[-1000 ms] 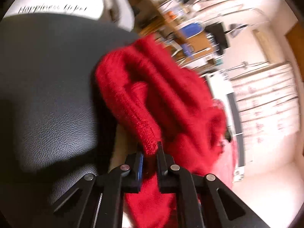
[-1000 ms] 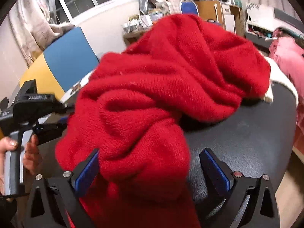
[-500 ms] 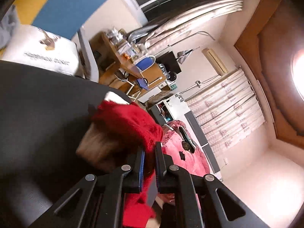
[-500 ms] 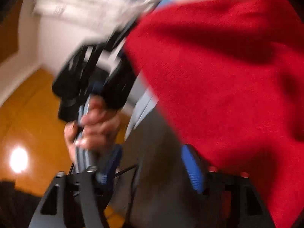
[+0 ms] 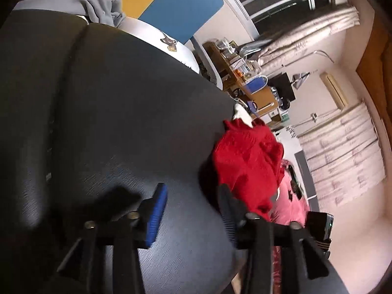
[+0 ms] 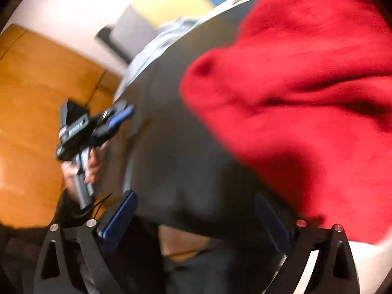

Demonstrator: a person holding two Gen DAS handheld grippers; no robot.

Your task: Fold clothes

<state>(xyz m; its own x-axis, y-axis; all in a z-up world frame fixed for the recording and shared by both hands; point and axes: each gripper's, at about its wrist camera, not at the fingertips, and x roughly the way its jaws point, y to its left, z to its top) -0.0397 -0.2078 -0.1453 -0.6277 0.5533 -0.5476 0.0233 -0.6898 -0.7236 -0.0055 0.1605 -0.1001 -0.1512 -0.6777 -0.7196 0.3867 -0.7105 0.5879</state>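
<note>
A red knit sweater (image 5: 247, 164) lies bunched at the right edge of a black leather seat (image 5: 110, 112). My left gripper (image 5: 192, 193) is open and empty above the seat, just left of the sweater. In the right wrist view the sweater (image 6: 306, 93) fills the upper right, blurred. My right gripper (image 6: 196, 205) is open and empty, with the sweater beside its right finger. The left gripper (image 6: 117, 120) shows there too, held in a hand at the left.
A grey garment (image 5: 80, 0) lies at the seat's far end next to a white cushion (image 5: 159, 39). A pink garment (image 5: 289, 196) lies beyond the sweater. Cluttered shelves (image 5: 245, 73) and curtains stand behind. The orange wooden surface (image 6: 31, 112) is at the left.
My left gripper has let go of the red sweater and opened; the sweater now lies on the seat edge. My right gripper has swung away from under the sweater and stays open.
</note>
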